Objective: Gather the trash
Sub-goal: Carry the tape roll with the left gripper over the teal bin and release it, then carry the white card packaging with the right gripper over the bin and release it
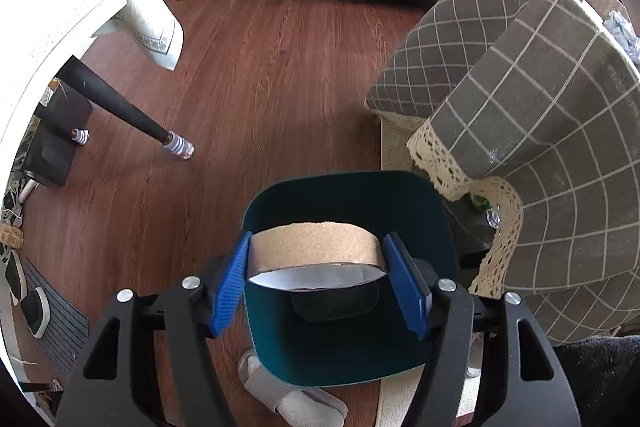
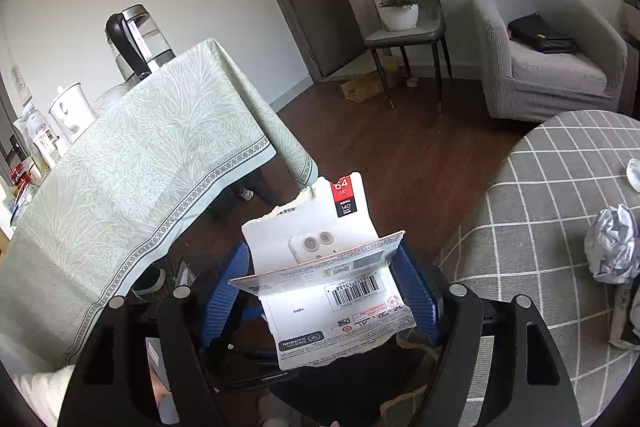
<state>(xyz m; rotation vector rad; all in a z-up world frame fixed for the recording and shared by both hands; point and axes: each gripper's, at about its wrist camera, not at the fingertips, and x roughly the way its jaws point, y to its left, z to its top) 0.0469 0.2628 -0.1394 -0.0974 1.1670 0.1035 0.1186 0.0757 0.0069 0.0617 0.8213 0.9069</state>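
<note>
- The left tongs (image 1: 318, 269) pinch a cardboard tape core (image 1: 318, 247) across its width, one blue pad on each side, so the ring is held by its rim and would fall clear once they spread.
- That core hangs directly over the open mouth of a dark teal bin (image 1: 440, 227) standing on the wooden floor (image 1: 260, 75) just beside the grey checked tablecloth (image 1: 540, 99). The downward-pointing pose looks like the drop-off step.
- The right tongs (image 2: 320, 285) clasp torn memory-card packaging (image 2: 320, 267), a folded white card with a barcode; it sits bowed between the pads, which suggests a squeeze across its edges.
- The packaging is carried in the air between the pale green tablecloth (image 2: 140, 167) and the grey checked table (image 2: 540, 207); no bin shows in the right wrist view, so it seems to be waiting its turn.
- A crumpled paper ball (image 2: 614, 247) lies on the checked table, probably trash yet to be collected.
</note>
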